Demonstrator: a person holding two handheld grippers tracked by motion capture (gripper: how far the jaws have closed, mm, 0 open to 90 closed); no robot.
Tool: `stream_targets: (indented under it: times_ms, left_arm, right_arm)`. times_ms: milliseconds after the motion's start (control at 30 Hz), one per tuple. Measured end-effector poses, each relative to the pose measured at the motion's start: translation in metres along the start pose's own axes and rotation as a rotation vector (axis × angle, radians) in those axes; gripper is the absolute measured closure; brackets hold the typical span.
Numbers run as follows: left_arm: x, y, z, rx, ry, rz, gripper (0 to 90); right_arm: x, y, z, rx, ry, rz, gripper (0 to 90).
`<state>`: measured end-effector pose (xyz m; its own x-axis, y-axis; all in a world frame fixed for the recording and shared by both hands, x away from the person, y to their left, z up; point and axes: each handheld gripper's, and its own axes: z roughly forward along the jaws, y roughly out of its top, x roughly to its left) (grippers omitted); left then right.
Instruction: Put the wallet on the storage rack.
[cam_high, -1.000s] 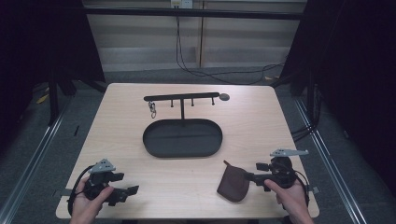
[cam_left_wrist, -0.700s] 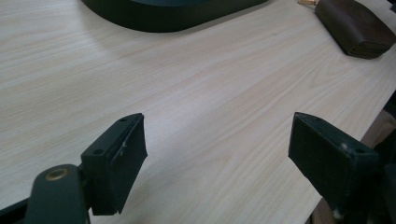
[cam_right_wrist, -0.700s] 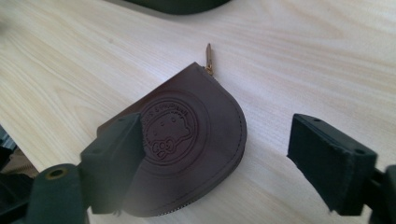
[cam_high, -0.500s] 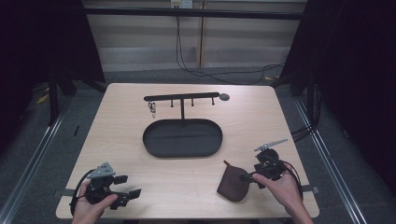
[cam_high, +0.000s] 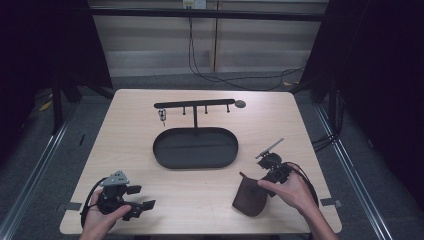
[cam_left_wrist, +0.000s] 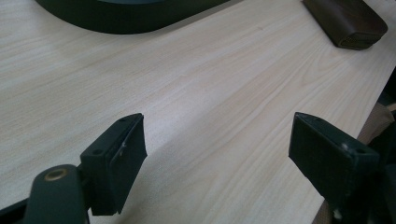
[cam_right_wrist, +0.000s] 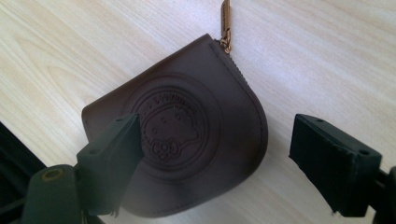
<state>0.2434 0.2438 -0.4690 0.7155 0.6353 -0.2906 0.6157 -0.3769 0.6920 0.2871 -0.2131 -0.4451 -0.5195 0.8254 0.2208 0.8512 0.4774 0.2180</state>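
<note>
Now, right gripper (cam_right_wrist: 215, 154): jaws spread wide, having just been opening — nothing pinched; it hangs over the brown pouch (cam_right_wrist: 182, 126), pads clear of the leather.
Left gripper (cam_left_wrist: 217, 156): jaws wide apart over bare table (cam_left_wrist: 210, 84), holding and touching nothing.
Pouch place: flat on the wood near the table's front edge, right of centre, just beside the right gripper (cam_high: 272, 167) in the high view; well apart from the left gripper (cam_high: 132, 200).
Pouch marking: a round embossed stamp with a cartoon face and bow — the ring of lettering around it is too faint to read.
Zip pull (cam_right_wrist: 225, 21): brass, lying on the wood past the pouch's top corner.
Beyond: dark oval tray (cam_high: 195, 148), with a hook rack (cam_high: 194, 106) behind it.
</note>
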Motion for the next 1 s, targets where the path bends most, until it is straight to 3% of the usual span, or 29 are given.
stream_targets:
  times_ms: [233,600,700,800,1000]
  left_arm:
    - [0.002,-0.001,0.001,0.012,0.002,-0.01,18.8]
    - [0.002,0.0,0.002,0.026,-0.002,-0.009,18.8]
    - [0.002,0.0,0.002,0.027,-0.004,-0.009,18.8]
    - [0.002,0.0,0.002,0.026,-0.003,-0.006,18.8]
    - [0.002,0.0,0.002,0.027,-0.003,-0.009,18.8]
  right_arm:
    - [0.0,0.009,0.014,0.072,0.002,-0.011,16.5]
    - [-0.004,0.01,0.024,0.085,0.05,0.009,12.4]
    - [-0.008,0.01,0.025,0.1,0.082,0.034,14.7]
    - [-0.011,0.01,0.025,0.1,0.135,0.053,22.3]
    - [-0.007,0.013,0.023,0.122,0.11,0.053,25.8]
